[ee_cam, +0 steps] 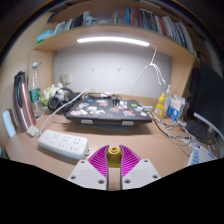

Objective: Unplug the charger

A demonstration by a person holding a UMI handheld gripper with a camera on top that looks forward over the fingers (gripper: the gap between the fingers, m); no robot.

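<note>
My gripper [113,155] is low over a wooden desk [150,145]. Its two magenta pads [99,160] close in on a small yellow-tan charger [113,152], which both fingertips press on and hold above the desk. A white power strip [62,143] lies on the desk to the left, just ahead of the fingers. I cannot see the charger's cable or prongs.
A black tray with a patterned board [105,108] stands beyond the fingers. Bottles and a flask [24,100] stand at the left. A yellow bottle [160,104], cables and a dark monitor [208,100] are at the right. A shelf of books [130,20] with a light strip hangs above.
</note>
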